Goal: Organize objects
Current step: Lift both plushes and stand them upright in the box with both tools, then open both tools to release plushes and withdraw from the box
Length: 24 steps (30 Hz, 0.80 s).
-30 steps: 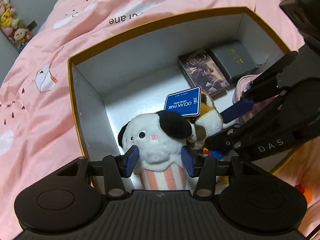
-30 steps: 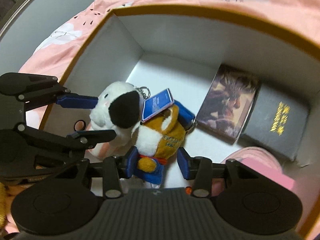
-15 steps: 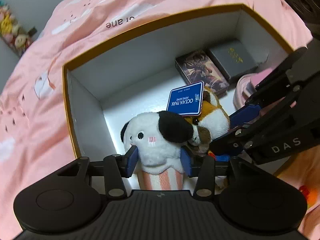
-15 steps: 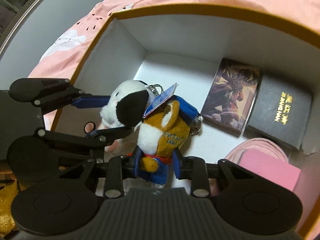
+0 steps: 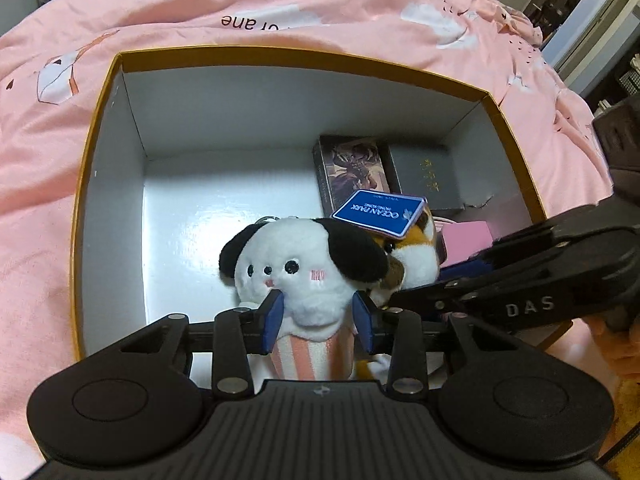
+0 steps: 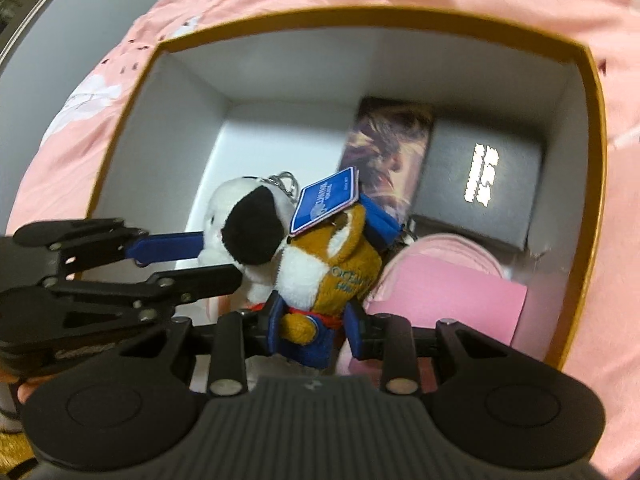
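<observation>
A white box with a gold rim (image 5: pixel 96 128) (image 6: pixel 596 128) lies open on a pink bed. My left gripper (image 5: pixel 318 318) is shut on a white plush dog (image 5: pixel 304 272) with black ears and a striped pink base, held over the box's near side. My right gripper (image 6: pixel 316 326) is shut on an orange and white plush fox (image 6: pixel 332 272) in blue clothes, with a blue Ocean Park tag (image 6: pixel 326 200). The two toys touch side by side. The dog (image 6: pixel 244 224) and the left gripper's fingers (image 6: pixel 168 246) show in the right wrist view.
Inside the box at the far right lie a picture-covered card box (image 5: pixel 352 168) (image 6: pixel 390 148) and a dark grey box with gold print (image 5: pixel 428 176) (image 6: pixel 480 184). A pink item (image 6: pixel 448 300) lies at the near right. The pink bedding (image 5: pixel 280 8) surrounds the box.
Both grippers have risen and swung so the box appears more square-on and farther below. The right gripper has closed onto the fox. The dog stays held in the left gripper.
</observation>
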Each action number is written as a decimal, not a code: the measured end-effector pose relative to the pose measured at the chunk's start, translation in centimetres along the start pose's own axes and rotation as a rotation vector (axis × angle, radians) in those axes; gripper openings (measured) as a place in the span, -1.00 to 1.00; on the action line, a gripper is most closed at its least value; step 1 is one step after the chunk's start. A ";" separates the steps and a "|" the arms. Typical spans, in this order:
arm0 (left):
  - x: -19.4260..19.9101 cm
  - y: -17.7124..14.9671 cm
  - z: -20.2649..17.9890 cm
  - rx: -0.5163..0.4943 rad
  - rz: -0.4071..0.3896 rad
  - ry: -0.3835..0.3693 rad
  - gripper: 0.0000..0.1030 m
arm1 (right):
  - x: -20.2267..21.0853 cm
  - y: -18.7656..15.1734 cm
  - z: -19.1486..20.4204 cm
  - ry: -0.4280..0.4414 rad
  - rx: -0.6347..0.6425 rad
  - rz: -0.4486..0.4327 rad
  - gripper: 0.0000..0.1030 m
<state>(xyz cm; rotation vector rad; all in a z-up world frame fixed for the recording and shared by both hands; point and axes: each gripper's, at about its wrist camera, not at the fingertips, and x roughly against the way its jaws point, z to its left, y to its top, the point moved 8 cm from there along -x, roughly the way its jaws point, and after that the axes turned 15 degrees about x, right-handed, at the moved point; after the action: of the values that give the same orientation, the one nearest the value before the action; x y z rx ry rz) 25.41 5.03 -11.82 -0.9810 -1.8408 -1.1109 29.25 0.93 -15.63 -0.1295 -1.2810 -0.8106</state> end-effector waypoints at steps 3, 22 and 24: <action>0.0 -0.2 -0.3 -0.002 -0.022 0.011 -0.17 | 0.1 -1.0 -0.7 0.014 -0.007 0.009 -0.34; 4.2 -1.8 -1.4 0.004 -0.263 0.059 0.17 | 5.1 -2.4 1.0 -0.179 0.102 -0.139 0.10; 5.2 -2.2 -1.8 -0.009 -0.280 0.049 0.19 | 6.6 -3.0 1.5 -0.205 0.115 -0.180 0.10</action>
<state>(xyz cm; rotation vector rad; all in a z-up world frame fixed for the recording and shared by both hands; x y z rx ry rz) 21.72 3.82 -7.39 -0.7077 -1.9759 -1.2964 26.61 -3.50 -10.35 -0.0049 -1.5459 -0.8918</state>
